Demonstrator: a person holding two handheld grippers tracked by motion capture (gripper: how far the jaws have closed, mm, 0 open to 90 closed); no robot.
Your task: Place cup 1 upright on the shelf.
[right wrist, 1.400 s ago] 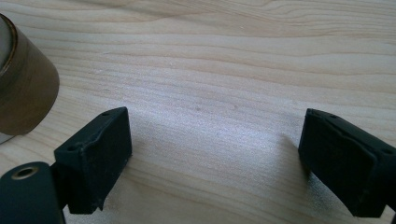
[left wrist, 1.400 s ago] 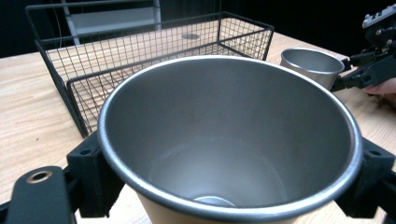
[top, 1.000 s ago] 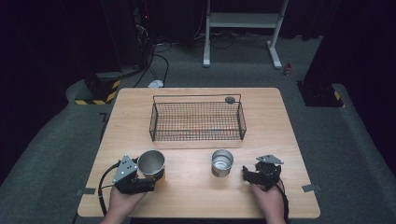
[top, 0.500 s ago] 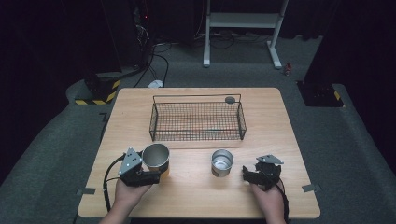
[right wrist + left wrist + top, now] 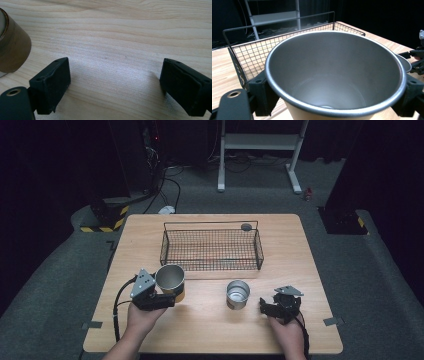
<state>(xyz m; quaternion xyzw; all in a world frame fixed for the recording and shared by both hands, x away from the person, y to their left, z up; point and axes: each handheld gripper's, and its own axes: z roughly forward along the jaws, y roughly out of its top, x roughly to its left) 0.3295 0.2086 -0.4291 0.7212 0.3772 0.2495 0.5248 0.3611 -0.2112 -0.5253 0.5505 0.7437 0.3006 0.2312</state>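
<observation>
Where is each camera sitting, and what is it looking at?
High view: above the table, looking down; both hands, left tongs, right tongs.
Left gripper view: on the left tongs, facing the basket, gripping the big cup.
Right gripper view: on the right tongs, facing bare wood.
Shared: the big cup.

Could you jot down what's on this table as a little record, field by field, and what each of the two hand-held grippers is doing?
Surface: wooden table
Far side: black wire basket, nothing visible inside it
Left gripper: shut on the large metal cup, jaws at either side of its wall
Large metal cup: open end up, nothing visible inside
Middle: small metal cup, standing free on the table
Right gripper: open, jaws apart over bare wood, beside the small metal cup
</observation>
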